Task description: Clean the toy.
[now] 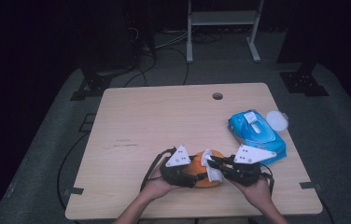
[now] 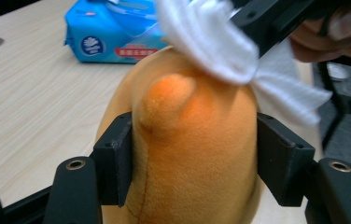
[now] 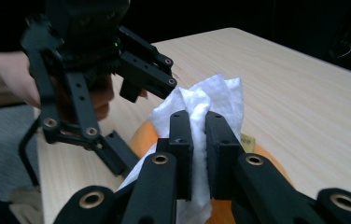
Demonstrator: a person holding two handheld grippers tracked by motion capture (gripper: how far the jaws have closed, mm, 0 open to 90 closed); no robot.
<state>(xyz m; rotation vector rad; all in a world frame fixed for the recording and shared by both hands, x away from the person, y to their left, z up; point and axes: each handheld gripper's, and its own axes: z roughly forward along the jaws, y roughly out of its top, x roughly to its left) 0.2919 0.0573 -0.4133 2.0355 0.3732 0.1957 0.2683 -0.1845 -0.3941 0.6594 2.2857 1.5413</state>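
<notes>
Left gripper [image 2: 194, 163]: jaws part-open, clamped on orange plush toy [image 2: 192, 140] | Right gripper [image 3: 199, 140]: jaws pinched on white wipe [image 3: 211, 100], pressed atop toy

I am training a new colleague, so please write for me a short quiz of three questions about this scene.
1. True or false: the right gripper is shut on a white wipe.
2. What does the left gripper clamp? A) blue wipes pack B) orange plush toy C) white lid
3. On which side of the table, in the high view, does the blue wipes pack lie?

Key: 1 true. 2 B, the orange plush toy. 3 The right side.
</notes>
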